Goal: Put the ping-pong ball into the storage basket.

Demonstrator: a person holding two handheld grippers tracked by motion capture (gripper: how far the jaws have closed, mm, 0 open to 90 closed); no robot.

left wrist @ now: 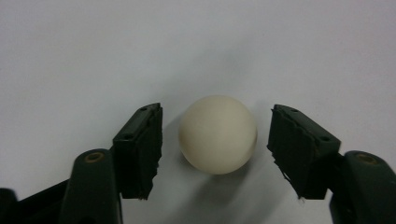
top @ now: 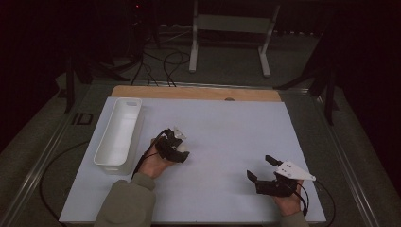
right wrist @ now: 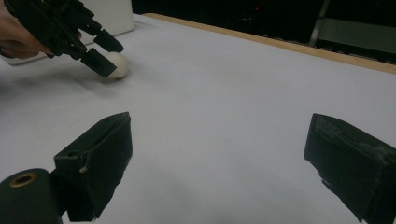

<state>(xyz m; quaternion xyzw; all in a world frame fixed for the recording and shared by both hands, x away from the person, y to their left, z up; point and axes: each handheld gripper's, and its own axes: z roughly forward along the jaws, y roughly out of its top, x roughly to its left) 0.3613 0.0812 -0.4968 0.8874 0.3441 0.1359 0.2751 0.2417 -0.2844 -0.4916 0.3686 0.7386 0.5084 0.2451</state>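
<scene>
High view: left gripper (top: pixel 182 147) is lowered beside a white bin (top: pixel 119 134), likely to take a ball; right gripper (top: pixel 263 169) is held wide, idle.

Left gripper view: cream ball (left wrist: pixel 218 134) is bracketed by parted jaws, untouched, resting on the white sheet (left wrist: pixel 196 51).

Right gripper view: jaws are spread over bare sheet. No writing can be read.
</scene>
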